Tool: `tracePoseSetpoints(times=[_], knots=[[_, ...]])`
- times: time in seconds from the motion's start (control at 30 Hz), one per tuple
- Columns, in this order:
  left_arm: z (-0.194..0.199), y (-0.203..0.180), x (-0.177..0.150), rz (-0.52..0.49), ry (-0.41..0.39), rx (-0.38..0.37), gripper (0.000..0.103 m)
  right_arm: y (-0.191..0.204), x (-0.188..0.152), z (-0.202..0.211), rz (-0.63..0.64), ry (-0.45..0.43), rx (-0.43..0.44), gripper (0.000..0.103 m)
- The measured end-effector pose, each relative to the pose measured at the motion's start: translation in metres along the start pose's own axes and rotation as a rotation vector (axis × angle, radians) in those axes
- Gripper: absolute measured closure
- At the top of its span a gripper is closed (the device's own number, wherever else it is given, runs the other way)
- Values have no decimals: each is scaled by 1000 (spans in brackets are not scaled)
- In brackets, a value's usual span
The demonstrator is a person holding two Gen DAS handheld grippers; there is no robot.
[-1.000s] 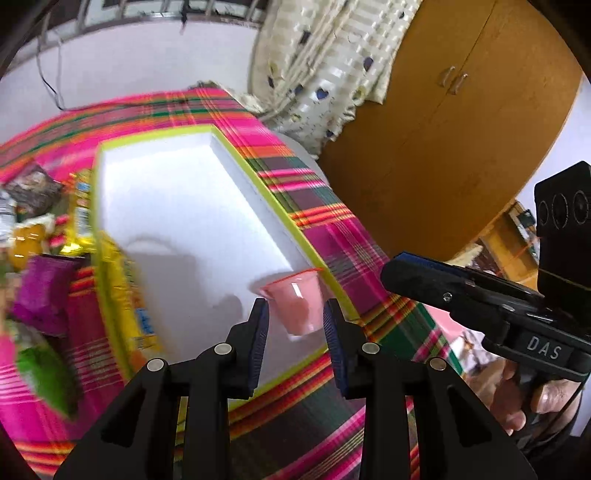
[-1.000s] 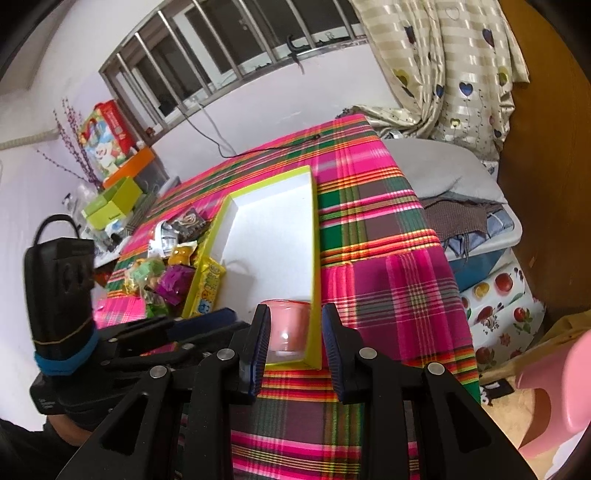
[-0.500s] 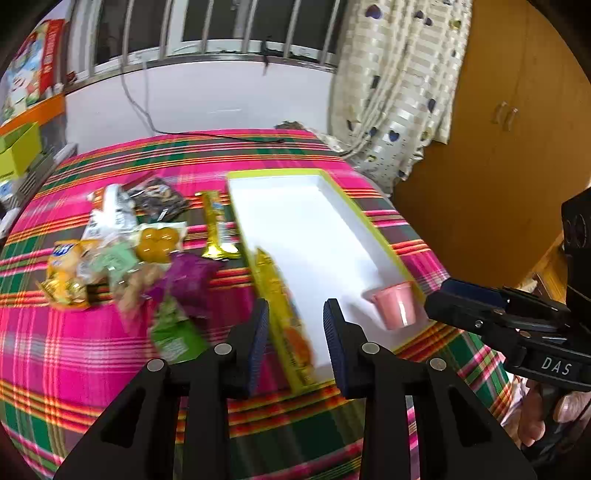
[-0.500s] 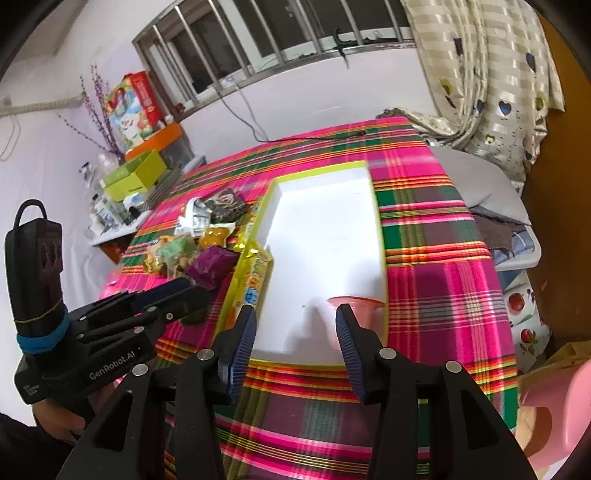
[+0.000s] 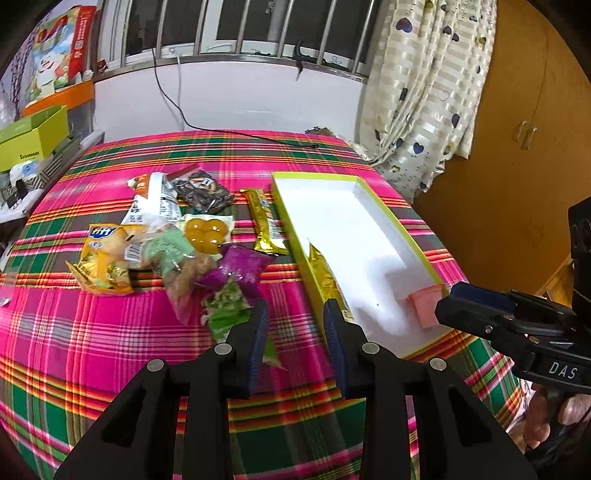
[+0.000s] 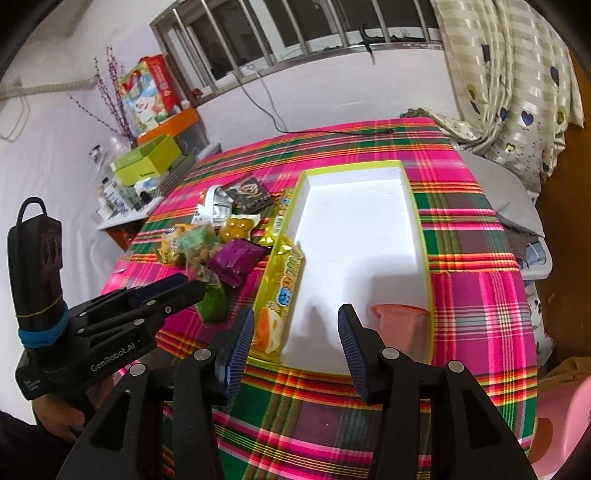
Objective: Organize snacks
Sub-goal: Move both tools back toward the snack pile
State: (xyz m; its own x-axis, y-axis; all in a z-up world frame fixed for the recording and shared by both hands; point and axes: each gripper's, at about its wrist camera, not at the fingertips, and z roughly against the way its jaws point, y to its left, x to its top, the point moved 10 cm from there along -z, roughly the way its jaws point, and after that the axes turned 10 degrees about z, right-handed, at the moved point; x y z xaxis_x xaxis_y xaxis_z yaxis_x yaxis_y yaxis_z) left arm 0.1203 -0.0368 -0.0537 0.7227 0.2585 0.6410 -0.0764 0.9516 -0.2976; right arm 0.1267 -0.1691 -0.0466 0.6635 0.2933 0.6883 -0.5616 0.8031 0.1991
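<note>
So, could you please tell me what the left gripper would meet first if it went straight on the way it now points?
Probably the tablecloth between the green packet and the yellow-rimmed box. The left gripper is open and empty; depth is unclear, so it might clip the box's near wall.

This is a lived-in room of a home. A bright pink-and-green plaid tablecloth (image 5: 110, 332) covers the table that fills the middle of the frame. At the top runs a window with grey metal bars (image 5: 236, 26). A cream curtain printed with hearts (image 5: 432, 85) hangs at upper right, beside a wooden cupboard with two small handles (image 5: 517, 155). Boxes crowd a side shelf at upper left (image 6: 147, 155).
</note>
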Motion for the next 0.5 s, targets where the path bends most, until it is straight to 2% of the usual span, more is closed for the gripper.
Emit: tracePoseSetpoints(times=[0.5], knots=[[6, 51, 2, 100, -11, -7, 71, 27, 12, -26, 39, 33, 41, 57]])
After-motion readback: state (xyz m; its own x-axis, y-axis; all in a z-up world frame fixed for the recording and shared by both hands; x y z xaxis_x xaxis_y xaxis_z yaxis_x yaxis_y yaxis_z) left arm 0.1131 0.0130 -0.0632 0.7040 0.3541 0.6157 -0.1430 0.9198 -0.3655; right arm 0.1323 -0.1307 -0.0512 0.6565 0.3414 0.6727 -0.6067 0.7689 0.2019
